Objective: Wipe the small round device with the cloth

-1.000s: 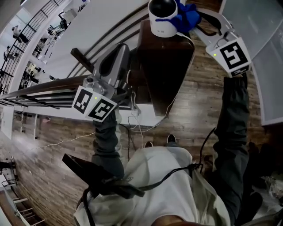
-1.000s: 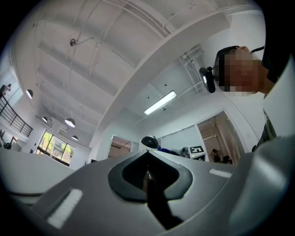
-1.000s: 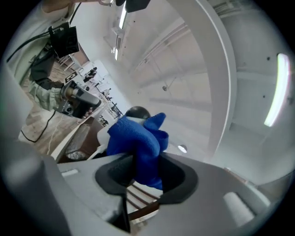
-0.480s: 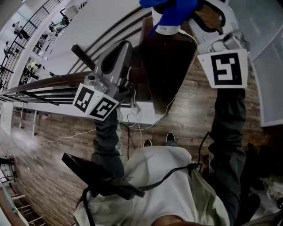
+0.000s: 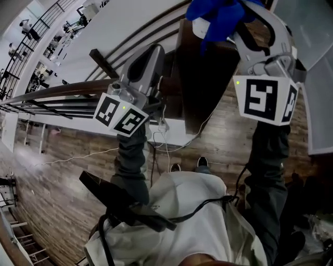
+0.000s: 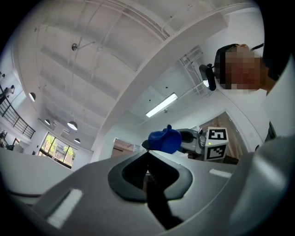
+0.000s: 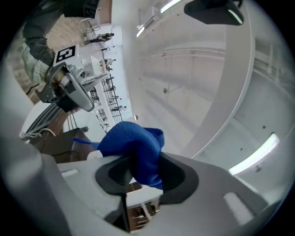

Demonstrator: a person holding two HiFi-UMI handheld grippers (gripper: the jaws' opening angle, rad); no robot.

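Observation:
The blue cloth (image 5: pixel 221 15) is bunched over the small round white device (image 5: pixel 200 28), of which only a sliver shows at the top of the head view. My right gripper (image 5: pixel 231 23) is shut on the cloth (image 7: pixel 136 147), which folds out between its jaws. The device stands on a dark wooden stand (image 5: pixel 203 78). My left gripper (image 5: pixel 156 52) hovers left of the stand, apart from it, jaws shut with nothing between them. From the left gripper view the cloth (image 6: pixel 163 139) and the right gripper's marker cube (image 6: pixel 216 140) sit straight ahead.
White cables (image 5: pixel 166 132) hang from the stand toward the wooden floor (image 5: pixel 223 140). A dark handrail (image 5: pixel 52 96) runs along the left. A pale panel (image 5: pixel 317 93) borders the right. The person's shoes (image 5: pixel 202 163) stand below the stand.
The right gripper has carried the cloth leftward from beside the device onto it, so the device's dark top is now covered. The left gripper has barely moved.

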